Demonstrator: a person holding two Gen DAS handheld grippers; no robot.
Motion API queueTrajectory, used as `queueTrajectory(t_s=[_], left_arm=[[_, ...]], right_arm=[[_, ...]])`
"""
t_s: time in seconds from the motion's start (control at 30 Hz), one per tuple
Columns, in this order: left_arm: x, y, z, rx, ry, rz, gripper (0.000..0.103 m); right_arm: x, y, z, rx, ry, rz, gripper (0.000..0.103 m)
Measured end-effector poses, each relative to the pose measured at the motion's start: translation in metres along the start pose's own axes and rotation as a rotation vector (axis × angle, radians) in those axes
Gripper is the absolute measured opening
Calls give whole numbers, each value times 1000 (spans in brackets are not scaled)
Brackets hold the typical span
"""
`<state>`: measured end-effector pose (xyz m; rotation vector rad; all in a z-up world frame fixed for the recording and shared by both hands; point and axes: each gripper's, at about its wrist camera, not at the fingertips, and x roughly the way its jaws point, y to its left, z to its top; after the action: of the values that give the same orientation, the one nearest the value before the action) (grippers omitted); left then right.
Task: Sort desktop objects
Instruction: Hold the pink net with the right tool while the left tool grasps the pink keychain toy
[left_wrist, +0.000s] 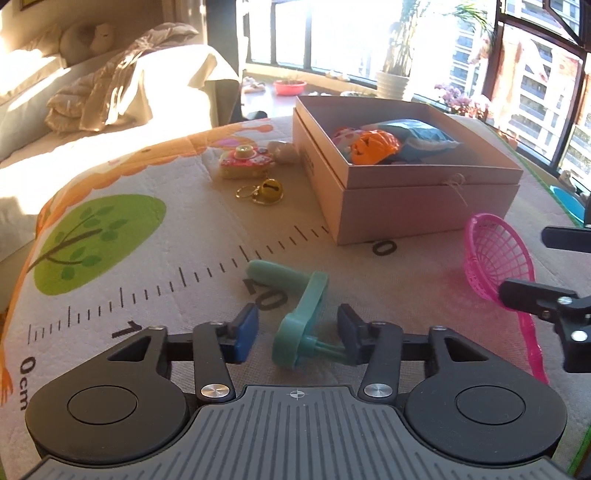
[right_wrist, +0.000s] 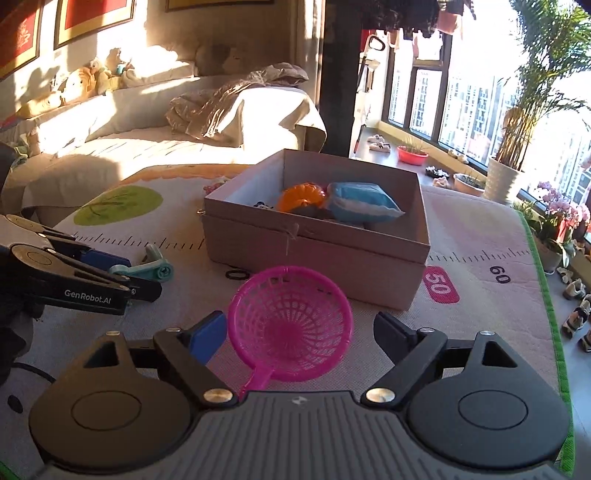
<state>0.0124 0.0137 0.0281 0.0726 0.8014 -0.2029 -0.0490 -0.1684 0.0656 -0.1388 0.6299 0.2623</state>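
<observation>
The left tongs (left_wrist: 297, 334) pinch a teal plastic crank handle (left_wrist: 301, 321), light and stiff; the right tongs (right_wrist: 299, 338) stand spread around a pink plastic mesh scoop (right_wrist: 290, 325), best taken by its rim.

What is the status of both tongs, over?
Left tongs shut on teal crank. Right tongs open around pink strainer. Nothing between them and box.
</observation>
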Motion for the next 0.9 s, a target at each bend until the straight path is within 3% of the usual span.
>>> queueTrajectory(t_s=[0.03,0.2,0.37,0.47,0.6,0.63,0.77,0.8,0.9], left_arm=[[-2,0,-1,7,3,-9,39],[-15,-4,-11,72,10,-119,38],[-22,-7,-18,105,10,-186,48],[-23,5,-6,30,-19,-162,67],[-16,32,21,-115,-94,-43,95],[-12,39,26,-143,-107,-18,97],[10,57,50,-199,-107,26,96],[17,58,56,-198,-105,26,91],[38,63,73,-200,-75,41,60]], right_arm=[[2,0,-1,2,5,1,87],[14,-9,-5,54,32,-4,88],[19,-18,-8,104,43,-34,88],[20,-28,-10,161,28,-29,90],[23,-40,-14,233,15,-23,90],[24,-42,-16,247,20,-18,90],[27,-51,-20,305,28,-4,93],[27,-53,-20,319,26,-3,96],[28,-54,-21,329,26,-1,98]])
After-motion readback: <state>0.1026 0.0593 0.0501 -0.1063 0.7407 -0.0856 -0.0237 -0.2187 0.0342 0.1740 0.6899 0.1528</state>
